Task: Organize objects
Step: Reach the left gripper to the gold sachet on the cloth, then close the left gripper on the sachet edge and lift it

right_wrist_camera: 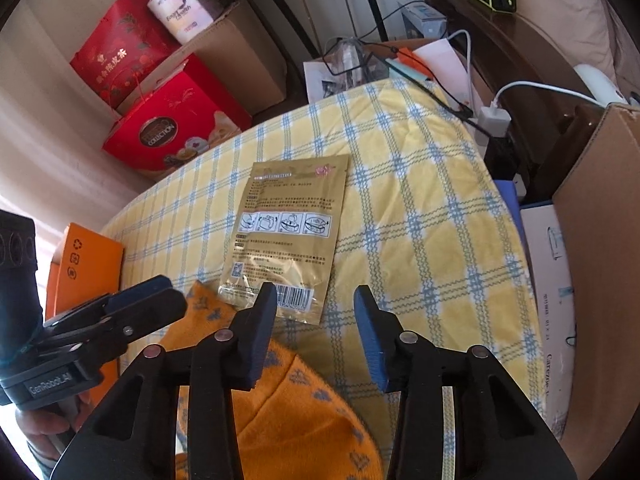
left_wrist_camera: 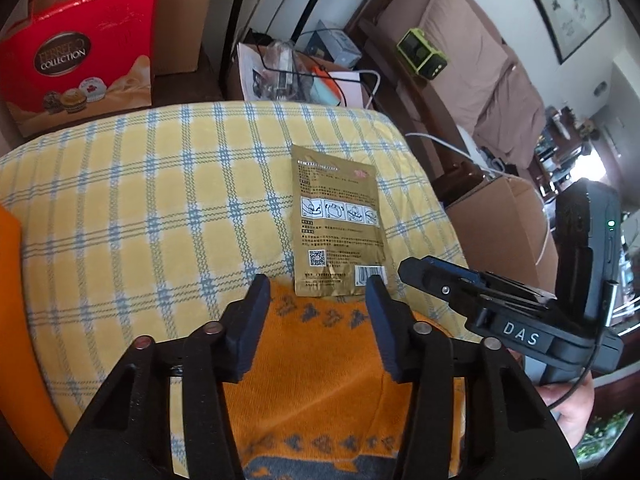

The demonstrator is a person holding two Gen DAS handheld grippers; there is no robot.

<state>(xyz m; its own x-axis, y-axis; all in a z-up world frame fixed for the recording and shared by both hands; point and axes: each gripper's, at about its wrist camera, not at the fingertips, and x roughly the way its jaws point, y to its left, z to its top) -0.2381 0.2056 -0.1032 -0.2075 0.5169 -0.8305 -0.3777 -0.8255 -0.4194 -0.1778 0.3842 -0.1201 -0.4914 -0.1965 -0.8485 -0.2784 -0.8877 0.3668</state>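
Observation:
A gold foil packet (left_wrist_camera: 338,220) with printed instructions lies flat on the yellow checked cloth (left_wrist_camera: 160,200). Its near edge rests on an orange knitted cloth (left_wrist_camera: 316,360) with a grey pattern. My left gripper (left_wrist_camera: 316,292) hangs open over the orange cloth, its fingertips just short of the packet's near edge. In the right wrist view the packet (right_wrist_camera: 288,232) lies ahead, and the orange cloth (right_wrist_camera: 304,412) is bunched below. My right gripper (right_wrist_camera: 316,300) is open, its left fingertip over the packet's near corner. Nothing is pinched in either one.
Red gift boxes (right_wrist_camera: 168,128) and cardboard boxes stand behind the table. An orange box (right_wrist_camera: 86,264) sits at the left edge. Cables, papers and a charger (right_wrist_camera: 494,120) crowd the far right corner. An open cardboard box (right_wrist_camera: 600,260) stands to the right.

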